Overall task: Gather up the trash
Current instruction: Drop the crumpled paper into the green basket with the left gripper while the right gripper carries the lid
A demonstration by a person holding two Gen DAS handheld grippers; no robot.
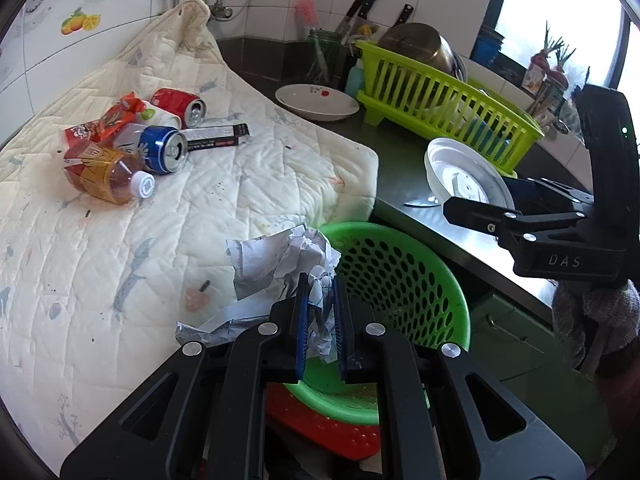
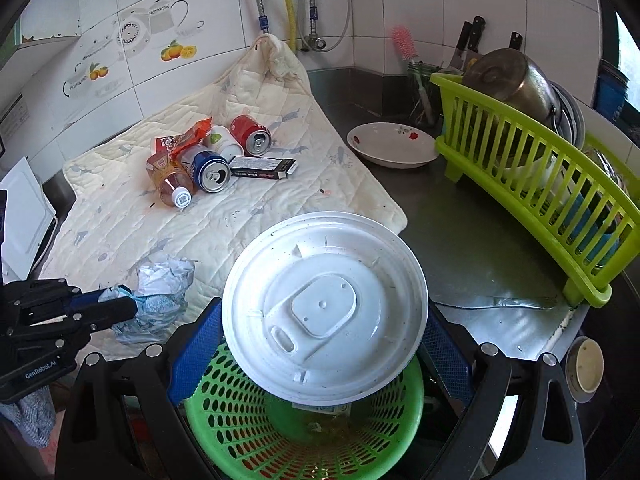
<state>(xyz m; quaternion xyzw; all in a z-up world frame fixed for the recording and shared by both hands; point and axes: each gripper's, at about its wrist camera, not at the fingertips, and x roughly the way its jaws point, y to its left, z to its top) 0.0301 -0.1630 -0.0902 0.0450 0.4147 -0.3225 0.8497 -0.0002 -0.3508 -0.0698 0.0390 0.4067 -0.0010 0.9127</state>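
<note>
**Operator:** Pinching the crumpled paper [image 1: 280, 264] in my left gripper [image 1: 320, 312]; the pads are pressed nearly together on it, right at the near edge of the quilted cloth [image 1: 248, 168], just beside the green basket [image 1: 404, 280].

**Partner:** And your right side?

**Operator:** My right gripper [image 2: 324, 332] is spread wide, with the white lid [image 2: 324, 308] clamped between its blue pads, tilted above the basket's mouth.

**Partner:** Where is the other trash?

**Operator:** Lying in a heap toward the far left corner of the cloth: a red can [image 1: 180, 106], a blue can [image 1: 164, 150], an amber bottle [image 1: 106, 178] on its side, an orange wrapper [image 1: 114, 118], a white cup [image 2: 223, 141] and a dark carton [image 1: 218, 138], all touching or just beside one another.

**Partner:** Anything on the desk itself?

**Operator:** A white dish [image 1: 318, 102] sits near the back, next to a lime dish rack [image 1: 440, 108] along the right edge. A knife [image 2: 496, 303] lies flat in front of the rack.
</note>
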